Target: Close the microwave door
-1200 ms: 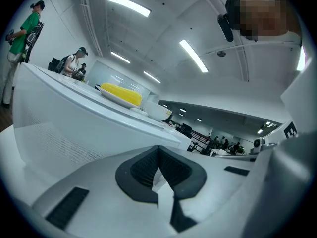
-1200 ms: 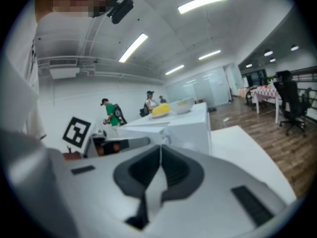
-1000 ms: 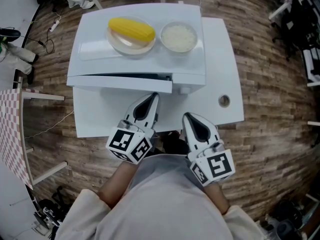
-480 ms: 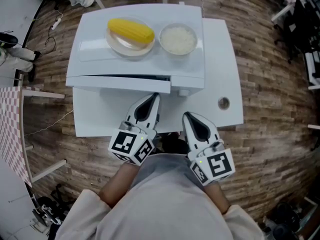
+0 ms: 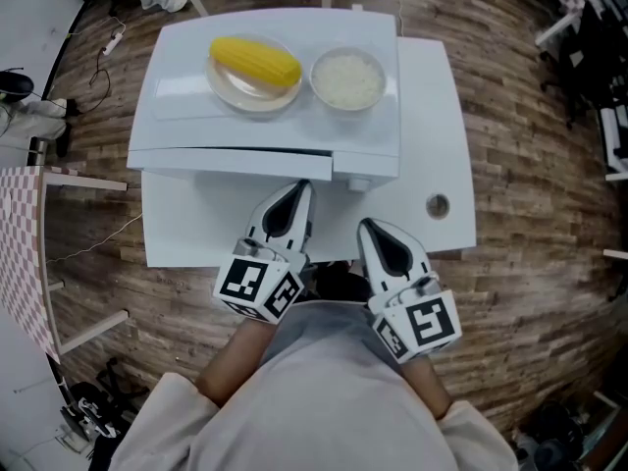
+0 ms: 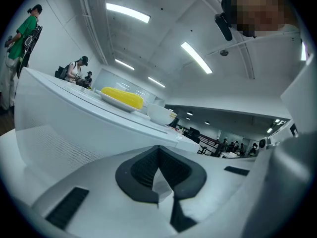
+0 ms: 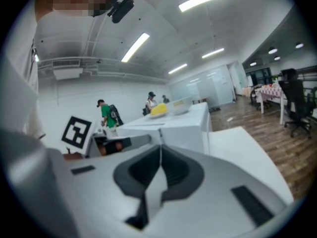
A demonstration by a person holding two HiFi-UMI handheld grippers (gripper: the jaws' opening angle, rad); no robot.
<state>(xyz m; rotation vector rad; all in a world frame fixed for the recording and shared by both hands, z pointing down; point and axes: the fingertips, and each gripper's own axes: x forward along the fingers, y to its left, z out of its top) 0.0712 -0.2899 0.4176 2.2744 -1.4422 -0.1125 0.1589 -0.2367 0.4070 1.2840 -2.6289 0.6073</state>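
Observation:
A white microwave stands on a white table. Its door faces me, and a thin dark gap shows along its top edge. On top of the microwave sit a plate with a yellow corn cob and a bowl of rice. My left gripper is shut and empty, with its tip just below the door's right end. The right gripper is shut and empty too, lower down over the table's front edge. The left gripper view looks up at the microwave and the corn.
The table has a round hole at its front right. A checked table stands at the left, over wooden floor. Cables and shoes lie at the far left. People stand in the background. My torso fills the bottom of the head view.
Almost nothing differs. The left gripper has edged slightly right, and the head view has shifted a little. Both grippers stay shut.

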